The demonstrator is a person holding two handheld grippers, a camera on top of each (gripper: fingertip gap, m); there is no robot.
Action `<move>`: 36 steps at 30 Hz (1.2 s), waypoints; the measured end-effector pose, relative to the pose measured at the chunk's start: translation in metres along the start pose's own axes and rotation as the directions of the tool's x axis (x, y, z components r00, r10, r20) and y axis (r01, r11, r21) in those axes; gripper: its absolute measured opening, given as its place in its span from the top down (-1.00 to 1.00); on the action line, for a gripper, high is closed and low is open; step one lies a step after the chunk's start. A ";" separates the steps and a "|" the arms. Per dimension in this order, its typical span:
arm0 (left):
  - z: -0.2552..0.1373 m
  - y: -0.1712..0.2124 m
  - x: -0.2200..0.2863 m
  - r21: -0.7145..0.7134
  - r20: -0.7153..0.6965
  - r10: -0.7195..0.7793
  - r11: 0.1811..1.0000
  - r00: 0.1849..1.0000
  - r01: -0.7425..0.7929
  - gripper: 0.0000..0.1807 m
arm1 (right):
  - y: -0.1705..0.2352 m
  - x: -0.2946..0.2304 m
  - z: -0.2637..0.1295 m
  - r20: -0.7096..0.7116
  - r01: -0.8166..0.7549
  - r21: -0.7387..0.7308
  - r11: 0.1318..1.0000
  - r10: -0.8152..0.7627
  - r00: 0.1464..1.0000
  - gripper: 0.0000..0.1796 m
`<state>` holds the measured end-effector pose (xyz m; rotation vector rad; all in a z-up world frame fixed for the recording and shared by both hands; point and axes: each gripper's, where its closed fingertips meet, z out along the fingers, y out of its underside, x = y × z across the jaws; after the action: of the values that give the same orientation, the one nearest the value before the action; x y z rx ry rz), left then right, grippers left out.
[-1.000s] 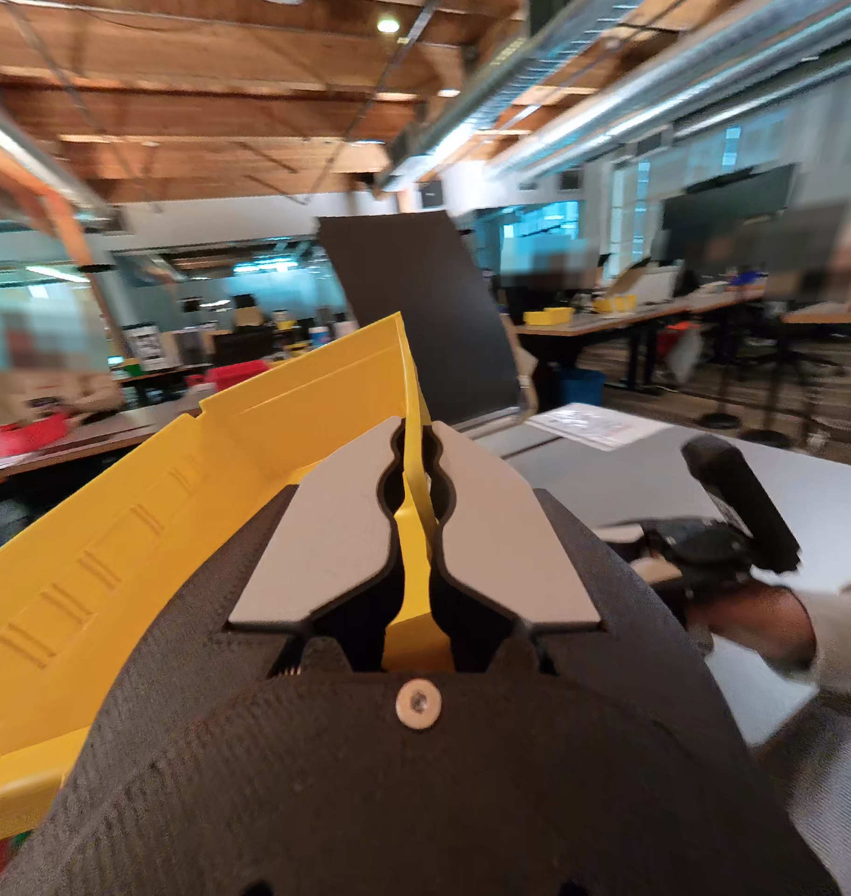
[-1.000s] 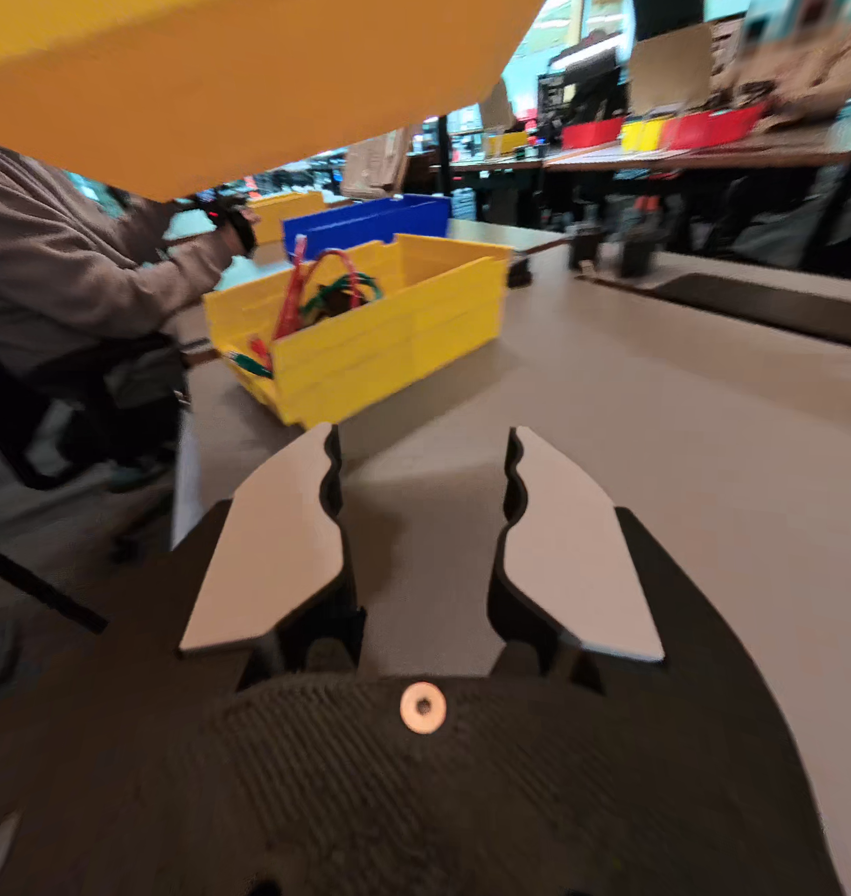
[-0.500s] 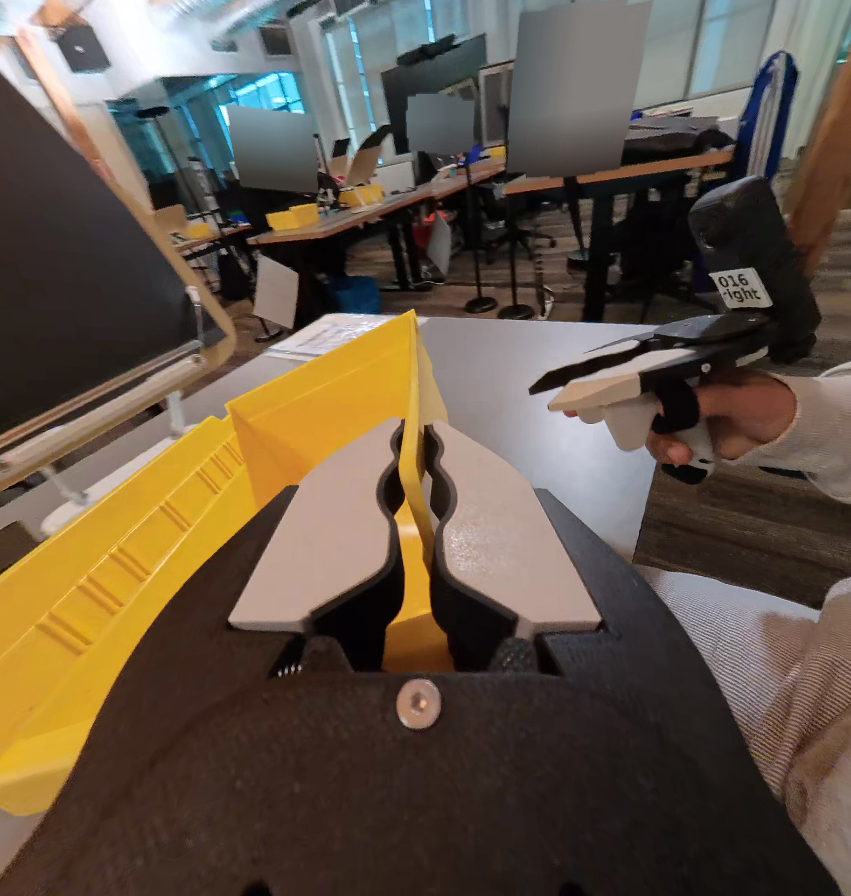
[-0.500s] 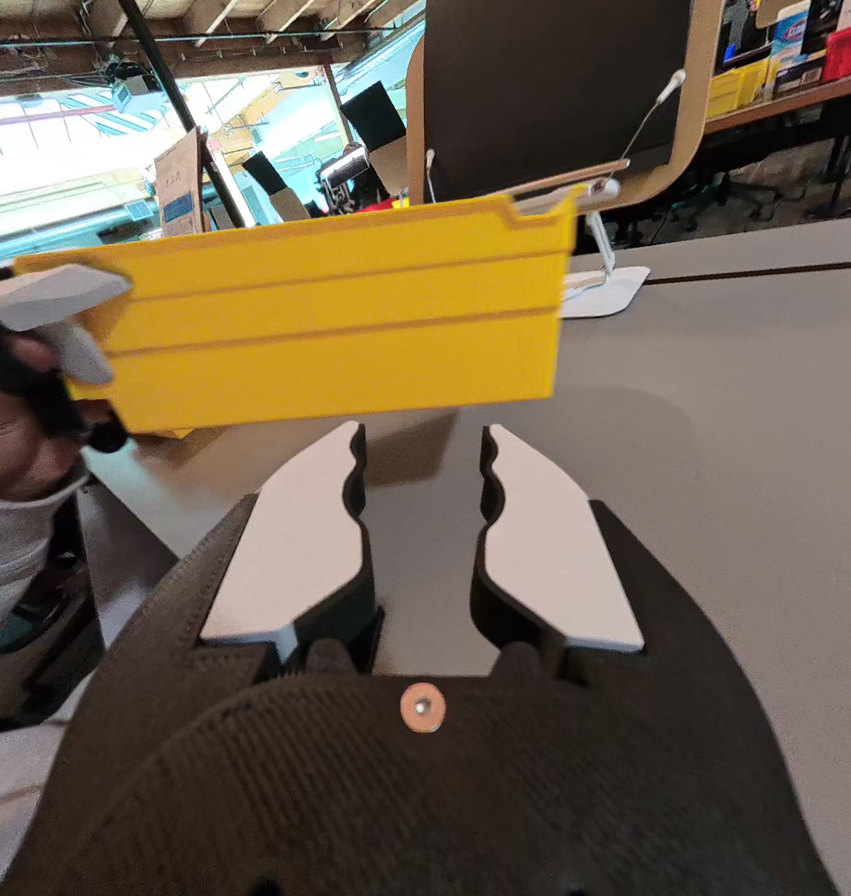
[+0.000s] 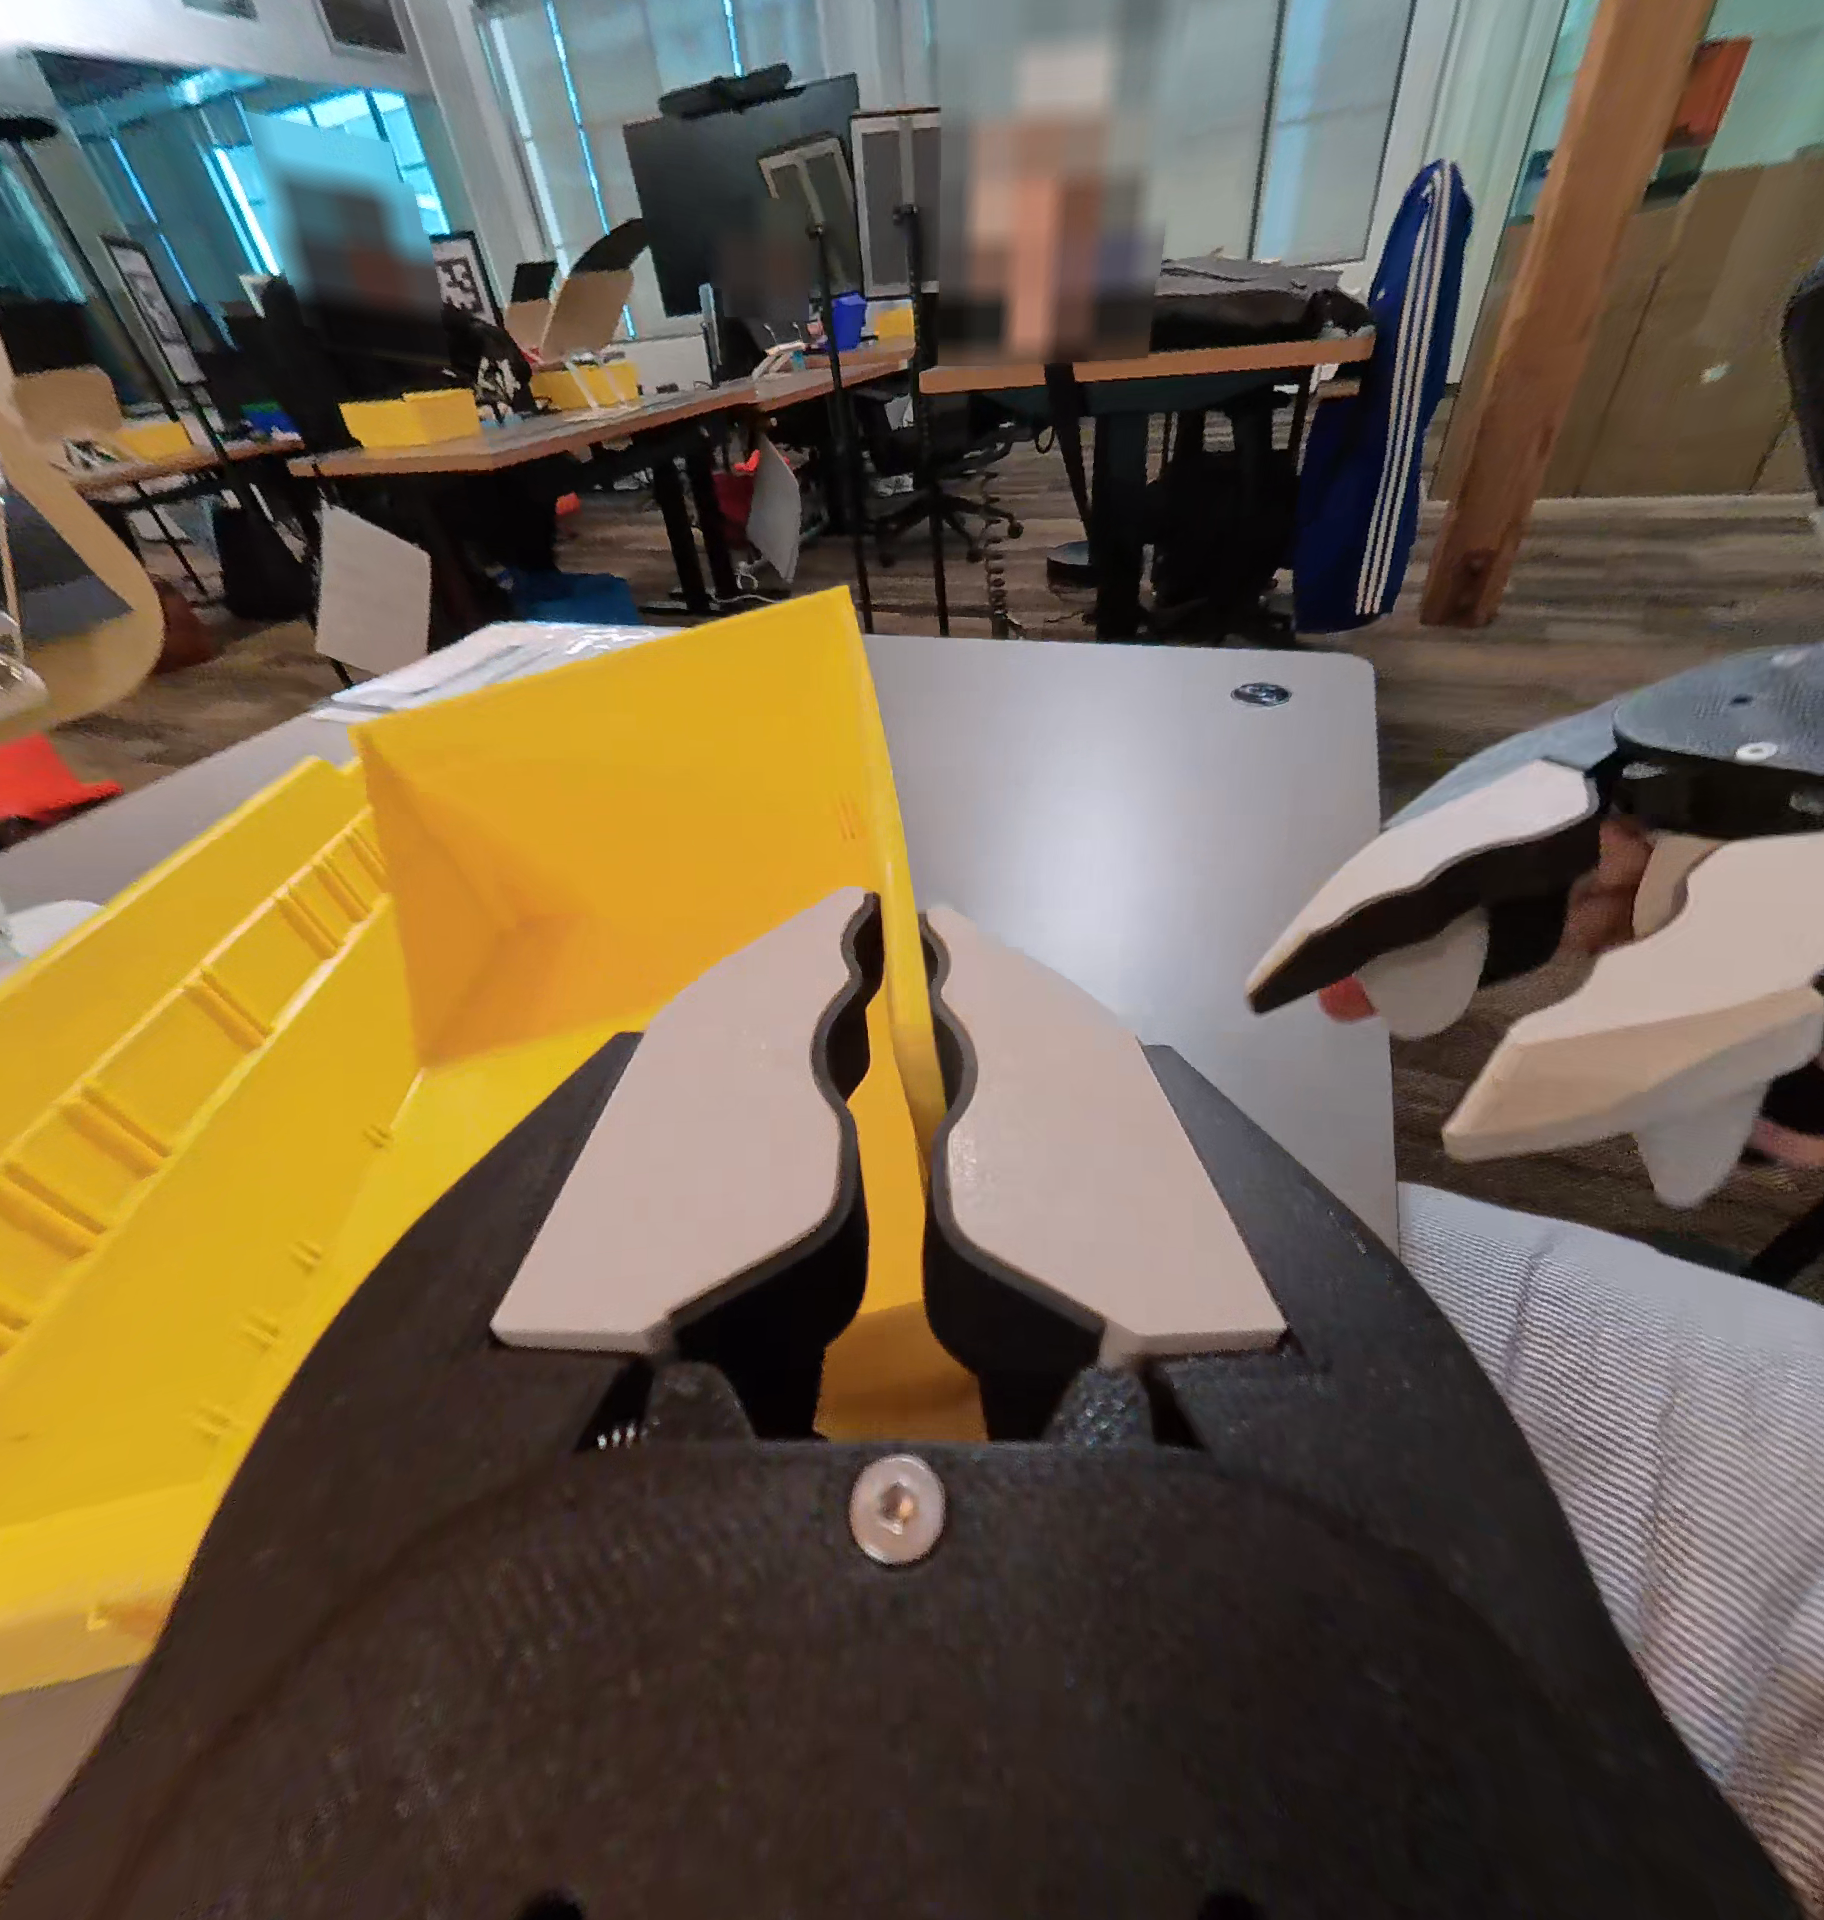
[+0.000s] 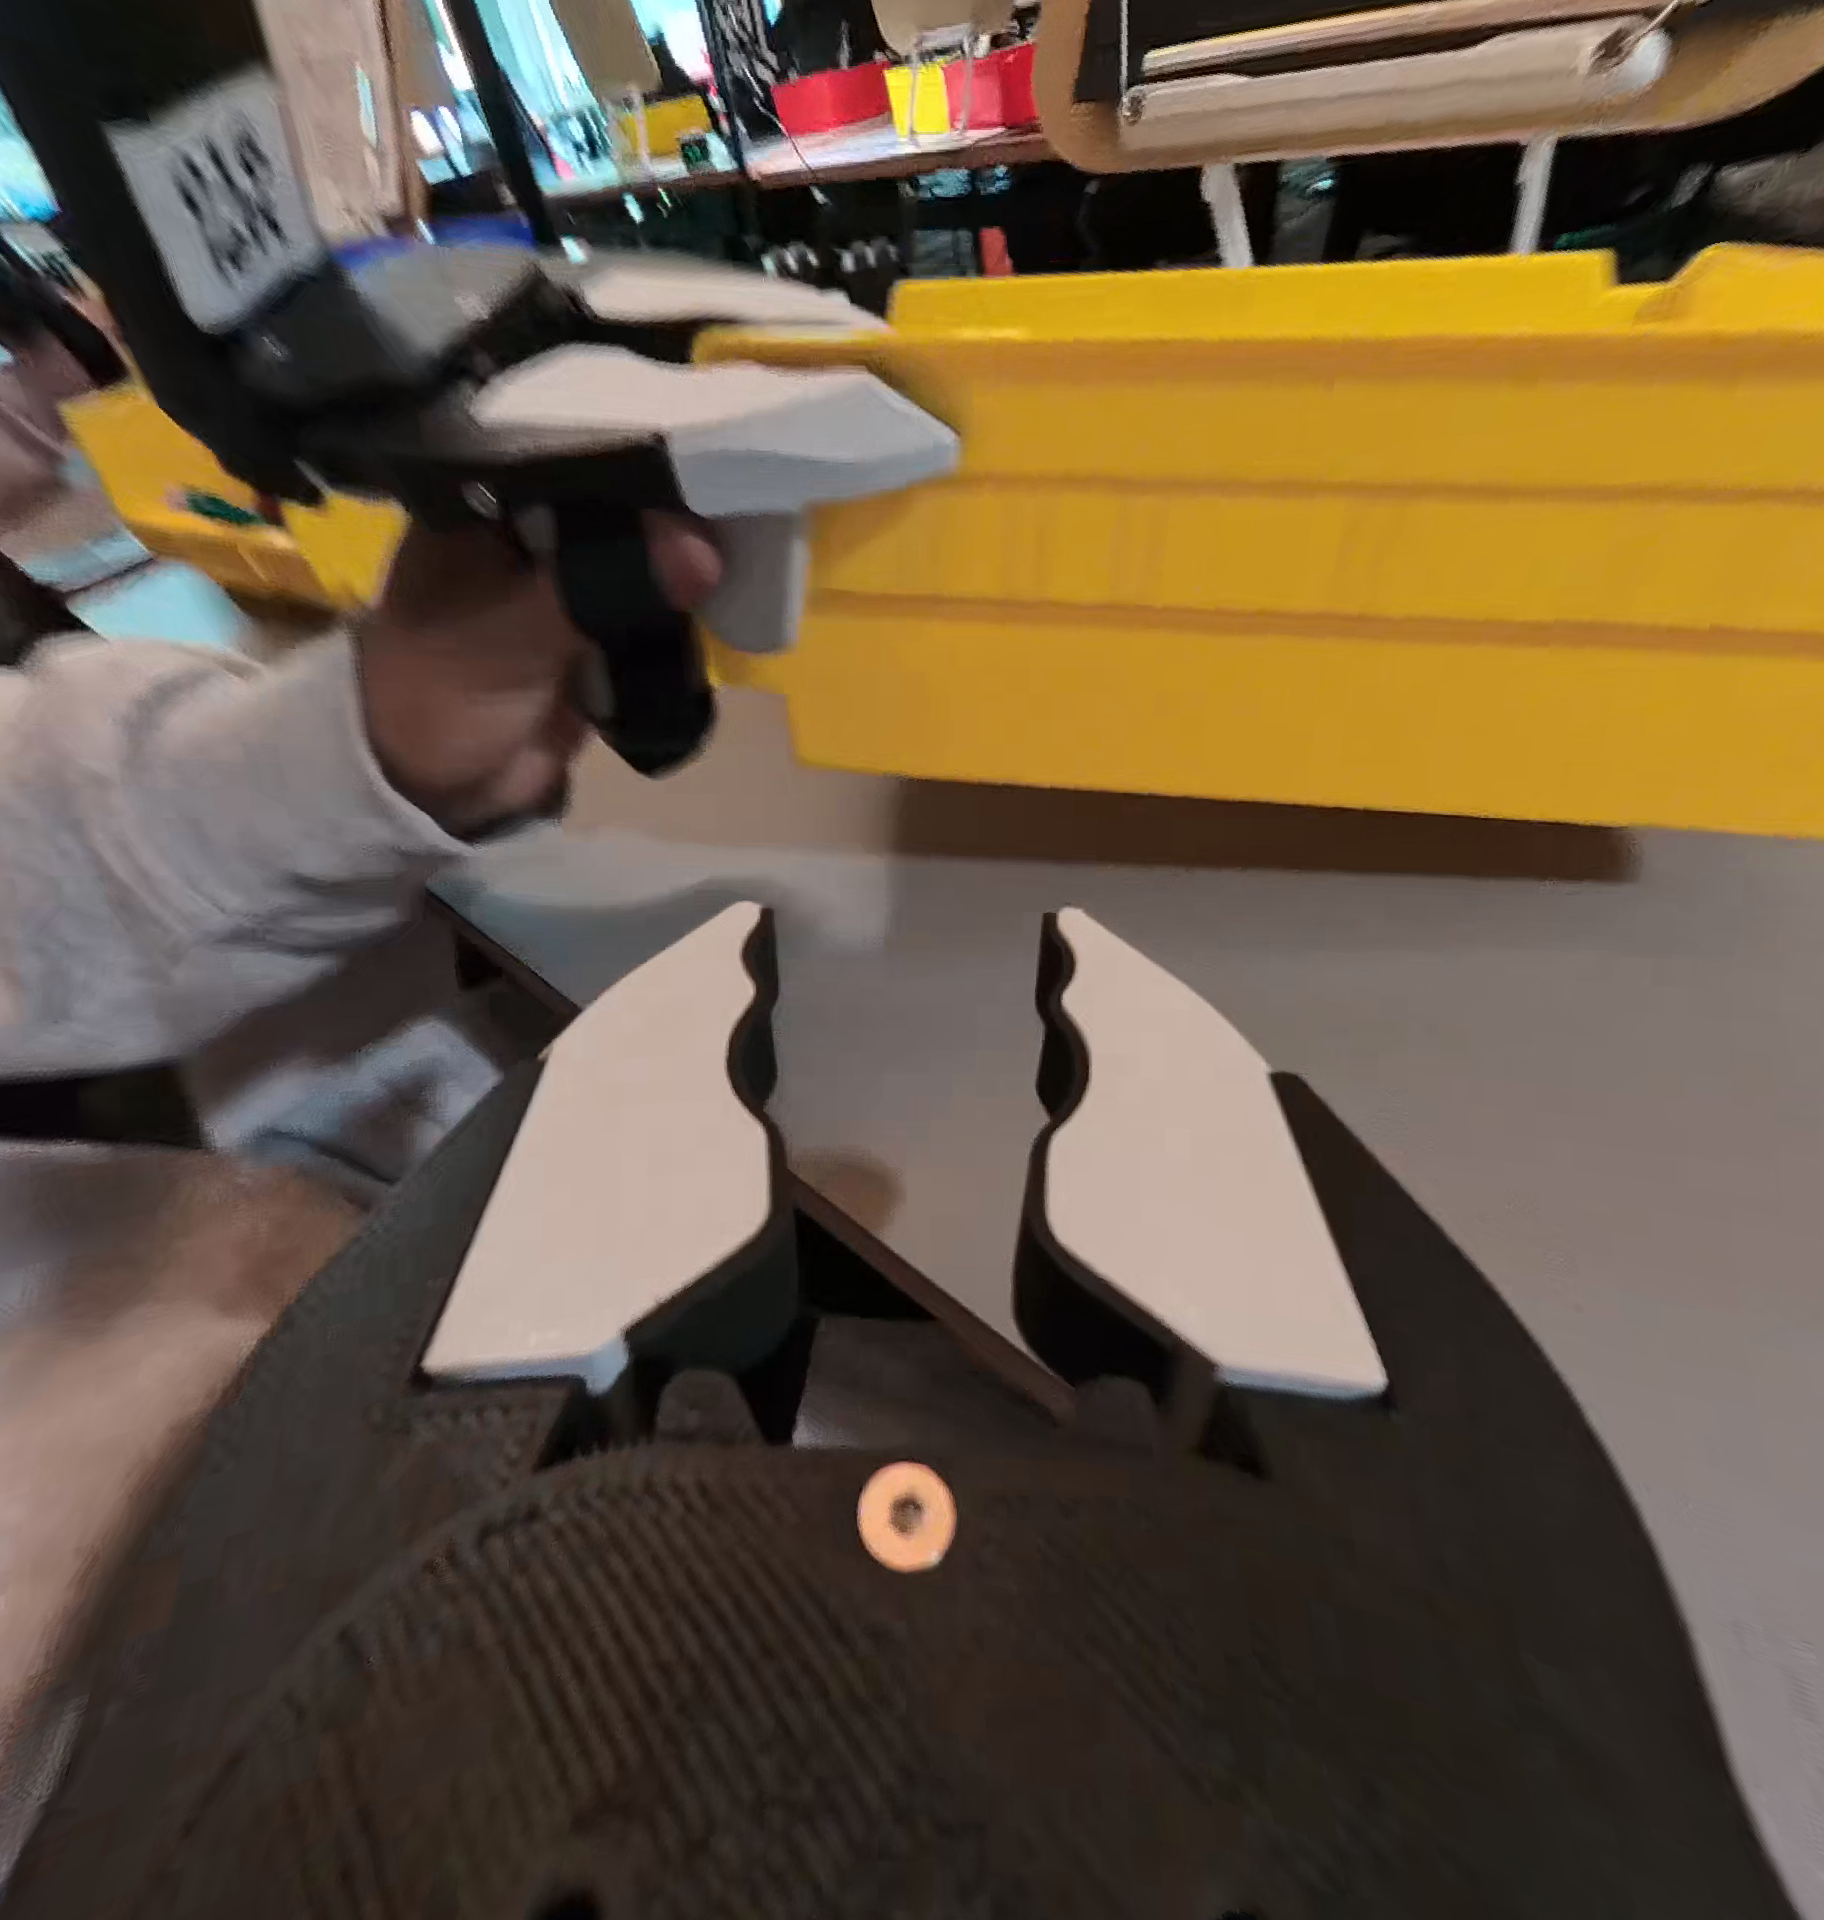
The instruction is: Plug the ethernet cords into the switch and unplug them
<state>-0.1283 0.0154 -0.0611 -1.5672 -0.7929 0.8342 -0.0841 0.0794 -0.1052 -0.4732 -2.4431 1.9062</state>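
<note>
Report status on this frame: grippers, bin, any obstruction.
Left gripper shut on yellow bin wall. Right gripper open, empty, above grey table. No cords or switch visible. Nothing in the way.

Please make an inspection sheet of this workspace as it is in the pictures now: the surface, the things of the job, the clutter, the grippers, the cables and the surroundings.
Surface: grey table, mostly bare.
Job's things: no switch or ethernet cords seen.
Clutter: yellow bin, looks empty, held by one side wall; papers at the far table edge.
Grippers: left gripper shut on the bin wall; right gripper open, holds nothing, near the table's edge.
Cables: nothing seen.
Surroundings: office with desks, a wooden post, a blue jacket; a second yellow bin in the right wrist view, blurred.
</note>
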 end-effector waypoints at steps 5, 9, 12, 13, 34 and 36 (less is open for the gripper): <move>0.011 0.019 0.021 -0.046 -0.170 -0.196 0.981 0.966 0.191 0.78 | -0.005 -0.004 0.020 0.057 -0.207 0.054 0.977 0.204 0.977 0.35; 0.005 0.007 0.034 0.011 -0.262 -0.258 0.963 0.930 0.270 0.38 | -0.009 0.014 0.016 0.001 -0.233 0.096 0.968 0.234 0.972 0.23; -0.012 -0.010 0.015 0.139 -0.200 -0.214 0.960 0.956 0.244 0.16 | -0.021 0.025 0.009 -0.124 -0.075 0.153 0.985 0.094 0.988 0.02; -0.020 -0.014 0.003 0.184 -0.149 -0.214 0.953 0.965 0.240 0.10 | -0.025 0.025 0.007 -0.169 0.009 0.155 0.988 0.018 0.985 -0.04; -0.103 0.044 -0.131 0.259 0.250 -0.520 0.849 0.817 0.461 -0.30 | -0.044 0.001 0.064 -0.312 0.155 0.131 0.979 -0.108 0.944 -0.20; -0.101 0.044 -0.127 0.236 0.247 -0.499 0.862 0.831 0.448 -0.29 | -0.040 0.012 0.069 -0.364 0.202 0.085 0.976 -0.158 0.918 -0.18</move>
<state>-0.1063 -0.1496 -0.0817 -1.0299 -1.2408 0.7488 -0.1177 0.0080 -0.0872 -0.5152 -2.0536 1.7079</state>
